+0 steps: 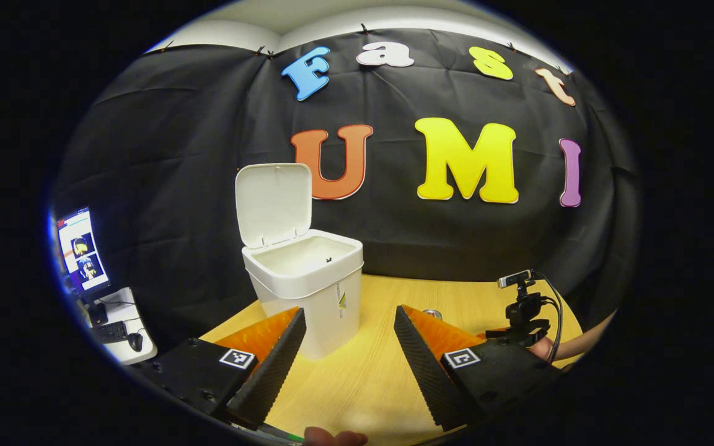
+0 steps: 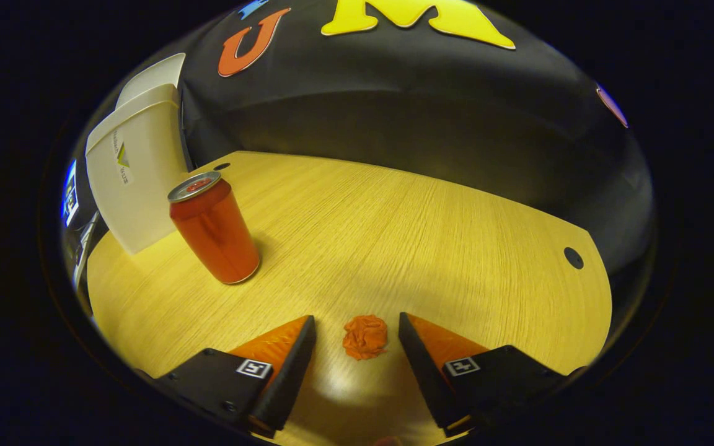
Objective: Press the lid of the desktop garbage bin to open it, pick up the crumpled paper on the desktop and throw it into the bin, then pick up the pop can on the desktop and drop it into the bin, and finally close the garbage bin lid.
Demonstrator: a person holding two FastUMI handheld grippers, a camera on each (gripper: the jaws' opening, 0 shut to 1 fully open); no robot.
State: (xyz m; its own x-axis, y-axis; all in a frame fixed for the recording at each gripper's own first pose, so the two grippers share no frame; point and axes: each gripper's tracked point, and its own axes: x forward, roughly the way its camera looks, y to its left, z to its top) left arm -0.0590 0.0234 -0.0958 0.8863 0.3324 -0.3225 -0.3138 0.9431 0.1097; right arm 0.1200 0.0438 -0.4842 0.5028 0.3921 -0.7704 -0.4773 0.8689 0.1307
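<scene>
The white desktop bin stands on the wooden table with its lid tipped up and back; its inside looks bare. My left gripper hangs open in front of it, fingers apart and holding nothing. In the right gripper view the bin is at the far left, and the red pop can stands upright just beside it. The orange crumpled paper lies on the table between the fingers of my right gripper, which is open, the fingers apart from the paper. The can's top peeks over my left gripper's right finger.
The other gripper's camera mount and a hand sit at the right of the table. A monitor, keyboard and mouse stand on a side desk at the left. Two cable holes mark the tabletop.
</scene>
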